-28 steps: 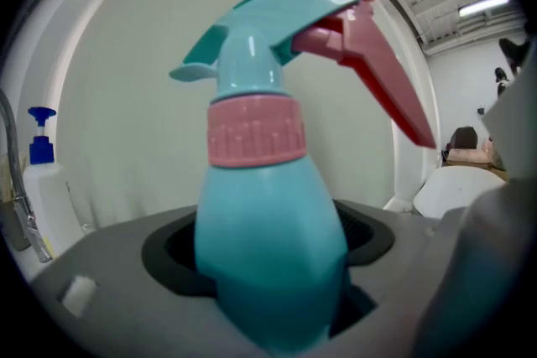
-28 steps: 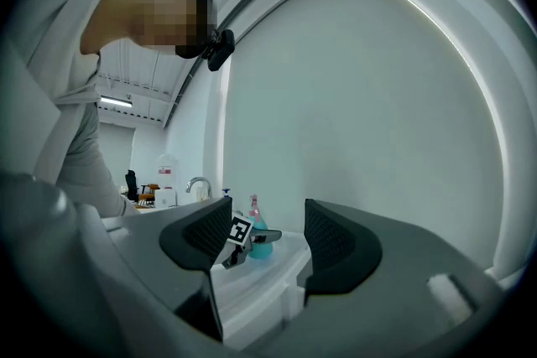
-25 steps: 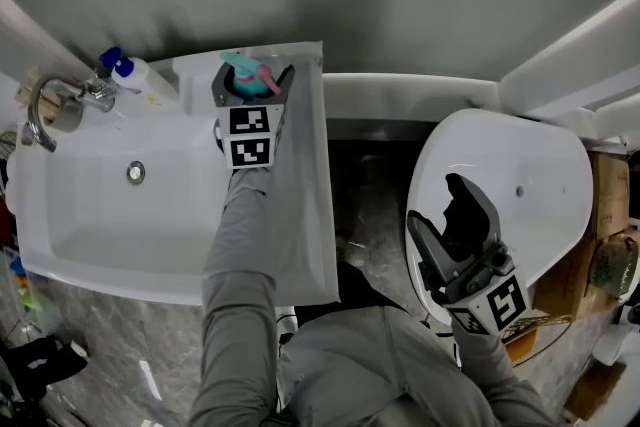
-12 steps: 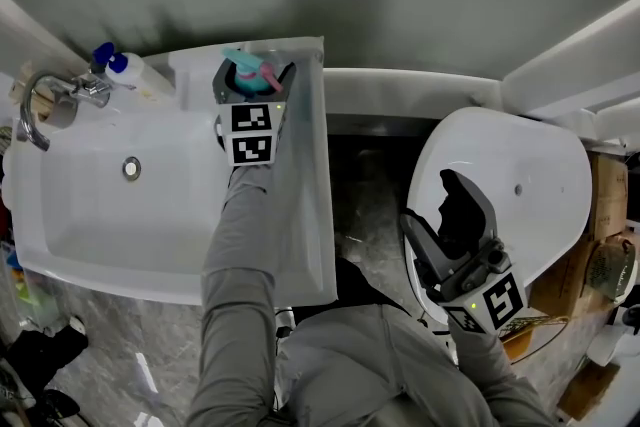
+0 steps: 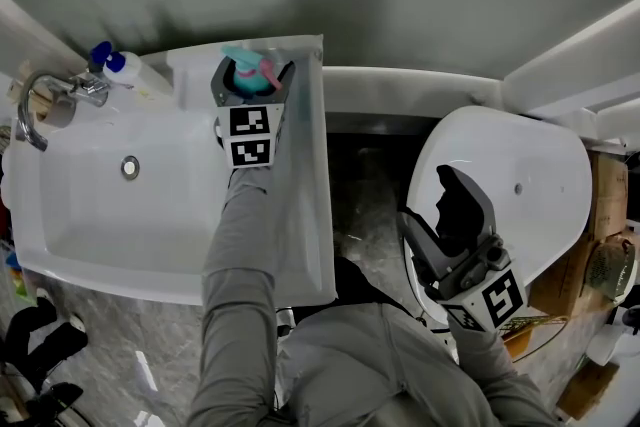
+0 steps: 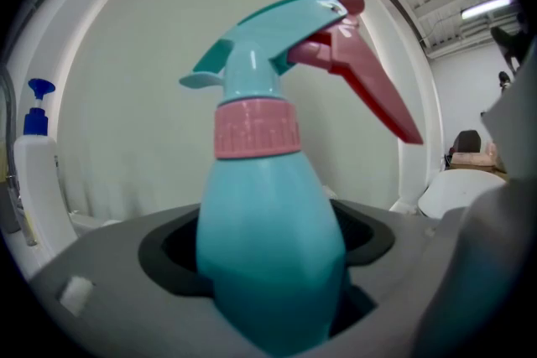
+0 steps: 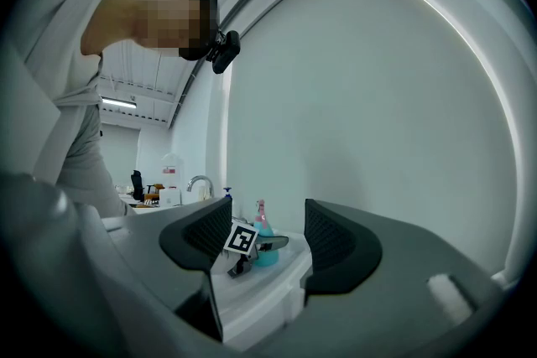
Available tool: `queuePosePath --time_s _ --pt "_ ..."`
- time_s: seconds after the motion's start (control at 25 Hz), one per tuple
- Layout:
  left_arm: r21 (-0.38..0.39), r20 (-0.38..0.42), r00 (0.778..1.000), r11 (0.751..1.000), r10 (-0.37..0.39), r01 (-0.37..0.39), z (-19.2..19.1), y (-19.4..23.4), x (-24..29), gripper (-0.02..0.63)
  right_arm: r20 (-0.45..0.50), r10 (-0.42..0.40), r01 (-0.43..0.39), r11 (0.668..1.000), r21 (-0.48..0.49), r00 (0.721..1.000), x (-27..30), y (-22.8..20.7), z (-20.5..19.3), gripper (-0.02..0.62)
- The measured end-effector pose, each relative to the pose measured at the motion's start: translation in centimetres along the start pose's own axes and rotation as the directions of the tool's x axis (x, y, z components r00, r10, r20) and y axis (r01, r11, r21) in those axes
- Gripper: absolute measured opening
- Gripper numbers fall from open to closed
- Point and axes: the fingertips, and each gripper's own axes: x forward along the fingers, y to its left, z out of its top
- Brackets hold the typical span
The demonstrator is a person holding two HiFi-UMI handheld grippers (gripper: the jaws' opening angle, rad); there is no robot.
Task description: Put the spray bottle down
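A teal spray bottle (image 5: 247,73) with a pink collar and trigger stands upright at the back right corner of the white sink (image 5: 90,215). My left gripper (image 5: 250,87) is shut on its body, and the bottle (image 6: 268,239) fills the left gripper view between the jaws. Whether its base rests on the sink ledge I cannot tell. My right gripper (image 5: 452,220) hovers open and empty over the toilet (image 5: 545,165). In the right gripper view its jaws (image 7: 267,235) frame the distant bottle (image 7: 266,250) and the left gripper's marker cube (image 7: 243,240).
A chrome faucet (image 5: 45,103) and a white pump bottle with a blue top (image 5: 128,72) stand at the sink's back left. A dark gap of floor (image 5: 365,195) lies between sink and toilet. Cardboard boxes (image 5: 605,215) sit at the far right.
Almost nothing has moved. The left gripper stays shut on the bottle at the sink's corner. The right gripper has drifted slightly left.
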Motion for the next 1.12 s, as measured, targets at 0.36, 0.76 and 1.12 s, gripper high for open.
queuePosePath --time_s 0.36,0.76,1.12 --pt "0.002 0.027 1.000 1.000 -0.015 0.015 0.3 -0.4 -1.0 0.454 0.012 0.027 -0.027 1.000 0.010 1.000 1.3 0.0 0.0 0.272" --pt "0.016 0.034 0.999 1.000 -0.024 0.024 0.4 -1.0 -2.6 0.456 0.009 0.034 -0.034 0.999 0.007 0.999 1.9 -0.2 -0.4 0.272" --pt "0.014 0.067 0.998 1.000 -0.005 0.004 1.4 -0.4 -5.2 0.456 0.013 0.049 -0.049 0.999 0.010 0.999 1.8 0.8 -0.3 0.272"
